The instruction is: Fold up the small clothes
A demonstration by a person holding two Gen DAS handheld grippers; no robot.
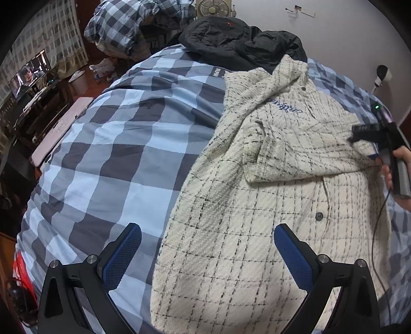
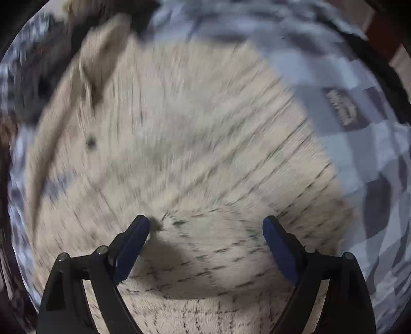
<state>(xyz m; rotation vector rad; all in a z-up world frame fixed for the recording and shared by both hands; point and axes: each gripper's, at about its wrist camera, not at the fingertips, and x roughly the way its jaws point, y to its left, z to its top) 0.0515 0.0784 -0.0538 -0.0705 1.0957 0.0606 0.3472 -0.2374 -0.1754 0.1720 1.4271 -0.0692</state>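
A blue checked duvet covers the bed, with a black jacket near a fan.

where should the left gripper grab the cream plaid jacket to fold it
A fair bet is the jacket's long side edge, where it meets the checked quilt. The open left gripper already straddles that border, so come in low from the quilt side. The edge there lies flat and single-layered, while the sleeve is already folded across the chest.
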